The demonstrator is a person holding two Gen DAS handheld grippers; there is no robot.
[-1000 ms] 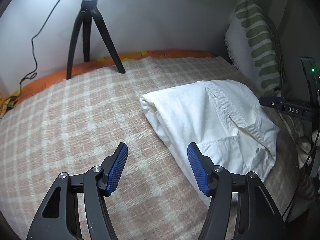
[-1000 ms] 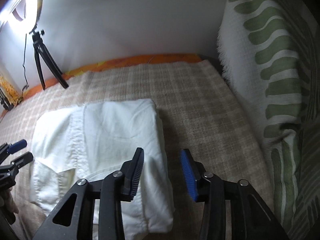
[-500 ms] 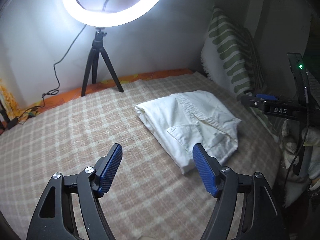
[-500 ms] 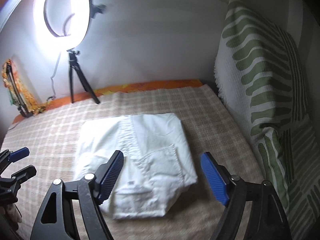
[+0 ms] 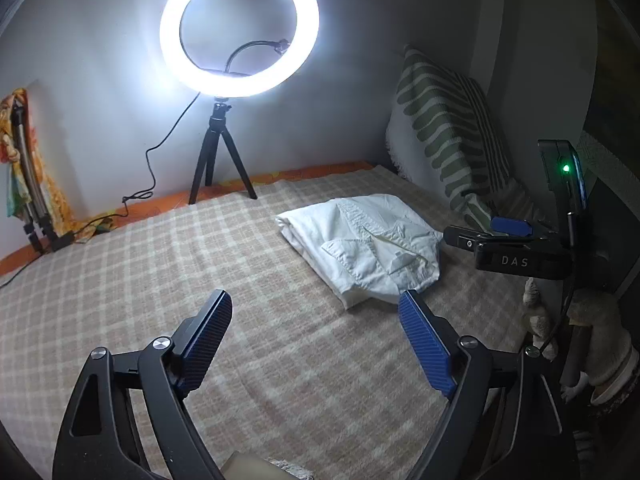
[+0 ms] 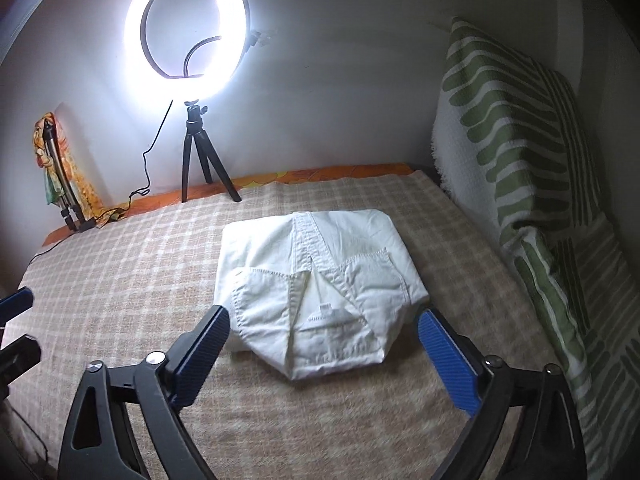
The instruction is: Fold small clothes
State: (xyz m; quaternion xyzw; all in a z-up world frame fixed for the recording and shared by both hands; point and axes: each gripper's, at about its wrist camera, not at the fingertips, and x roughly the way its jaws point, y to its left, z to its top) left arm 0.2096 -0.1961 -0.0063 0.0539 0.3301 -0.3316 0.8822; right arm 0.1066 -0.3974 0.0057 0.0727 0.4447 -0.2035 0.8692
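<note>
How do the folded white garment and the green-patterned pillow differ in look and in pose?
The folded white garment is plain white with stitched seams and pockets; the green-patterned pillow is white with green leaf-like bands. The garment lies flat in a compact bundle on the checked blanket; the pillow stands propped at the right side of the bed. Neither gripper touches either of them.

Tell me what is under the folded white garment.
The folded white garment lies on a checked blanket, which shows all round it. Whatever sits directly beneath, or between its layers, is covered.
</note>
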